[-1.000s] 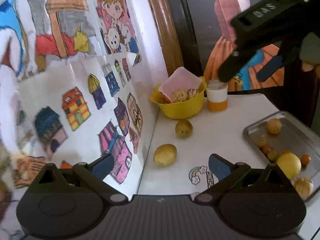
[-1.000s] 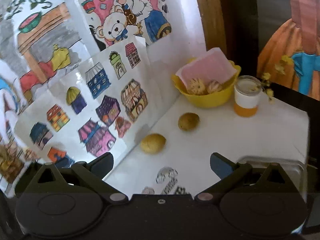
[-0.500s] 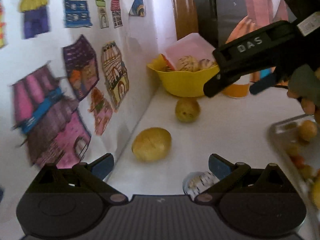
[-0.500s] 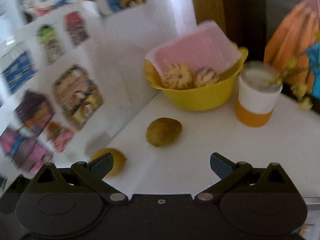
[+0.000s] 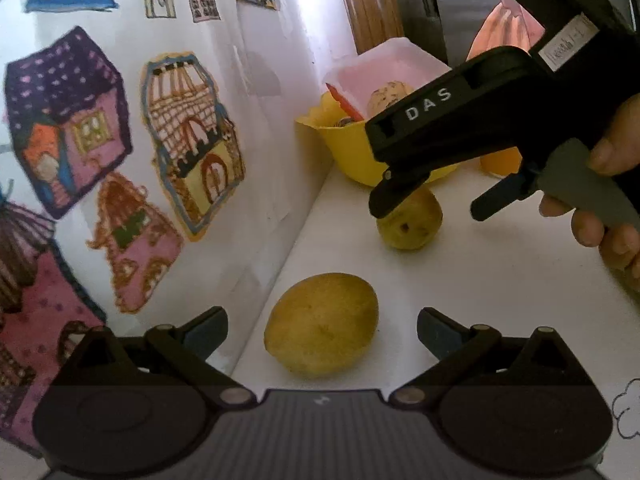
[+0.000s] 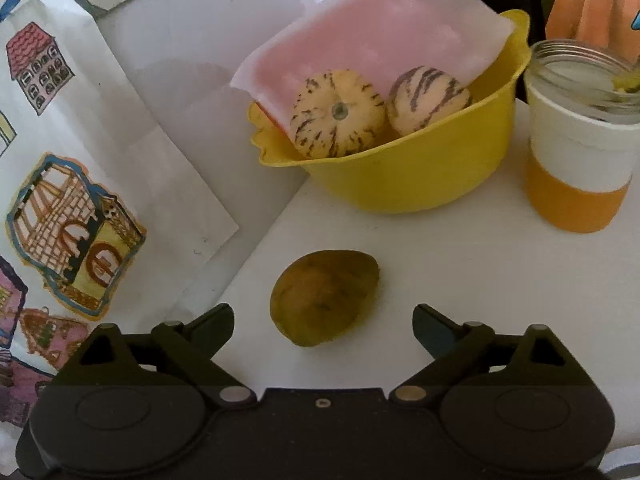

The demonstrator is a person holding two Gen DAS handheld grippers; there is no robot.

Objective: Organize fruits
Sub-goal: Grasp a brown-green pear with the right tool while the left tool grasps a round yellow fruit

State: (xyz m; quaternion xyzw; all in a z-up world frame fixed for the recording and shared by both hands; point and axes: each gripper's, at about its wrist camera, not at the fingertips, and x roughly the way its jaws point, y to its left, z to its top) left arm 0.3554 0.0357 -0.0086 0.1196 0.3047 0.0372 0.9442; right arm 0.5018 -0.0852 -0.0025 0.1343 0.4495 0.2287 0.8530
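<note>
A yellow oval fruit (image 5: 322, 326) lies on the white table (image 5: 500, 280) beside the wall. It sits between the spread fingers of my left gripper (image 5: 322, 314), untouched. A duller brownish-green fruit (image 5: 410, 226) lies farther back. My right gripper (image 5: 427, 212), held by a hand (image 5: 612, 200), hangs over it from the right. In the right wrist view that fruit (image 6: 324, 298) rests between the wide-apart fingers of the right gripper (image 6: 323, 310), also untouched. Behind it a yellow bowl (image 6: 420, 180) holds two striped round fruits (image 6: 338, 114).
A pink-and-white sheet (image 6: 372, 32) leans in the yellow bowl (image 5: 352, 160). A glass jar with a white and orange band (image 6: 580, 140) stands right of the bowl. A wall covered in house drawings (image 5: 120, 140) closes off the left side.
Both grippers have moved forward and down toward the two loose fruits, which now look much larger. The metal tray has dropped out of the left wrist view.
</note>
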